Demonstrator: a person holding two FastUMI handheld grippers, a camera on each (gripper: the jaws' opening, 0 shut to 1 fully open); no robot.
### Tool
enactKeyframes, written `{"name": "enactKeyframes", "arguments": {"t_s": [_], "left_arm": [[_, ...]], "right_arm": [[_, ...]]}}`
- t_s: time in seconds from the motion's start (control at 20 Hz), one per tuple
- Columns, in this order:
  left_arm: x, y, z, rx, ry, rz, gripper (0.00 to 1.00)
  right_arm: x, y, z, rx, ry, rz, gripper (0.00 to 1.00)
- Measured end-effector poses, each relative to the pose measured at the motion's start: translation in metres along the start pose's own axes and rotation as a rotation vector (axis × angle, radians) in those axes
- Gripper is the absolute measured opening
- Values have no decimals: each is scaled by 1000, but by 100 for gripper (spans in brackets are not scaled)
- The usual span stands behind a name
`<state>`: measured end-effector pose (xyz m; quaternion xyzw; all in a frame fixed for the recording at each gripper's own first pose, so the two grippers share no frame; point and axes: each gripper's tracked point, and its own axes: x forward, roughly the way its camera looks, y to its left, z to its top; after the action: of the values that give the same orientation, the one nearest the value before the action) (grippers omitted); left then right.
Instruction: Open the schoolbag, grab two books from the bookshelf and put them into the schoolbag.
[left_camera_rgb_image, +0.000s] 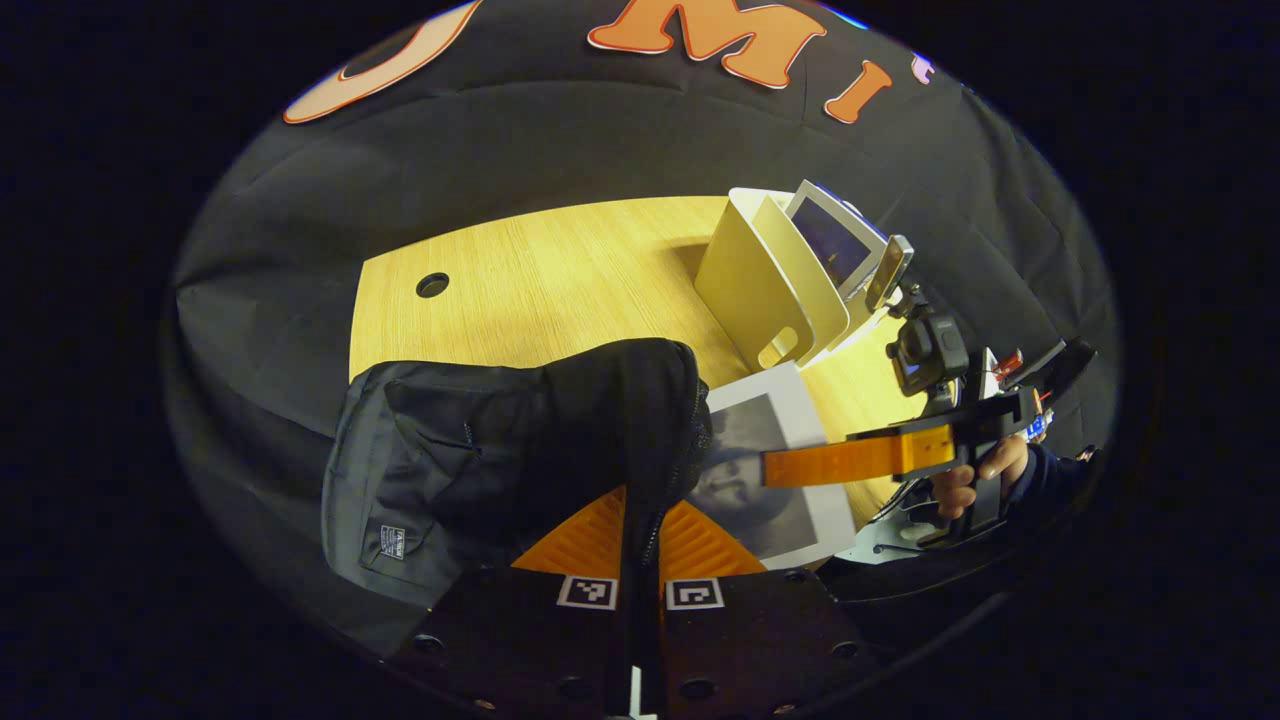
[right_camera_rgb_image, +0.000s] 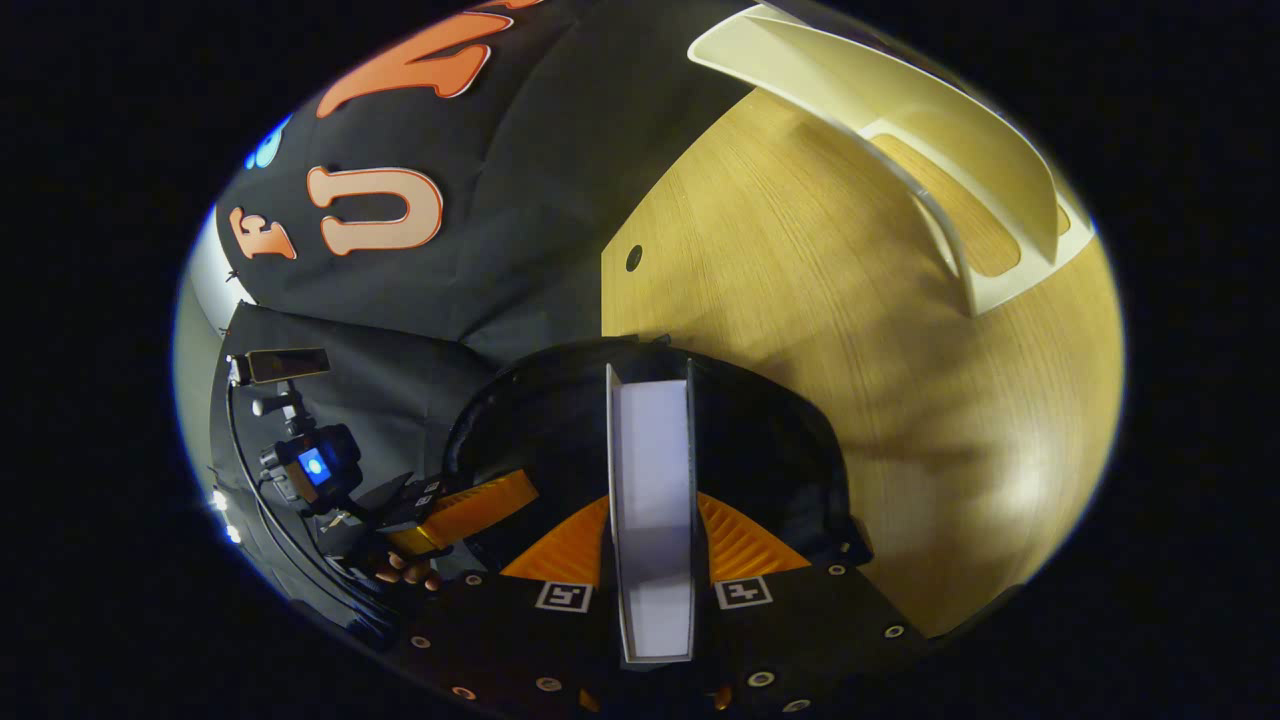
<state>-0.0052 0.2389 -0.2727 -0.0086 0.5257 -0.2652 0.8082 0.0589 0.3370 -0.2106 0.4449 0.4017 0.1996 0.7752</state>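
The black schoolbag (left_camera_rgb_image: 480, 440) lies on the wooden table (left_camera_rgb_image: 540, 280). My left gripper (left_camera_rgb_image: 640, 510) is shut on the bag's zipper edge and holds the opening up. To its right, a book (left_camera_rgb_image: 745, 500) with a grey picture cover and white border is held by my right gripper (left_camera_rgb_image: 790, 467), partly behind the bag's rim. In the right gripper view the book (right_camera_rgb_image: 652, 450) stands edge-on between the fingers of my right gripper (right_camera_rgb_image: 650, 510), its far end inside the dark bag (right_camera_rgb_image: 780, 440) mouth. My left gripper (right_camera_rgb_image: 480, 505) shows at the bag's left rim.
The cream bookshelf (left_camera_rgb_image: 760, 290) stands behind the bag with another book (left_camera_rgb_image: 835, 240) in its far slot; it also sits at the top right as the bookshelf (right_camera_rgb_image: 900, 110). A round cable hole (left_camera_rgb_image: 432, 285) is in the table. A hand (left_camera_rgb_image: 975, 480) holds the right gripper.
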Motion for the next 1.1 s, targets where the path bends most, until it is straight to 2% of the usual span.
{"name": "enactKeyframes", "arguments": {"t_s": [0.5,0.55,0.6,0.7,0.8,0.95,1.1], "left_arm": [[0,-11,4,-16,-14,-41,4],[0,-12,4,-18,-16,-45,4],[1,-14,5,-25,-14,-48,4],[0,-15,3,-33,-8,-51,4],[-1,-15,2,-38,-2,-50,4],[1,-20,3,-50,-7,-54,4],[2,-18,1,-71,-11,-29,4]], "right_arm": [[73,7,3,91,-122,80,30],[73,8,4,95,-132,80,39],[74,6,5,94,-138,73,30],[81,-3,0,100,-122,20,31],[86,-26,-11,84,-92,-98,43],[72,-34,-16,69,-70,-135,70],[55,-47,-27,27,-16,-211,92]]}}
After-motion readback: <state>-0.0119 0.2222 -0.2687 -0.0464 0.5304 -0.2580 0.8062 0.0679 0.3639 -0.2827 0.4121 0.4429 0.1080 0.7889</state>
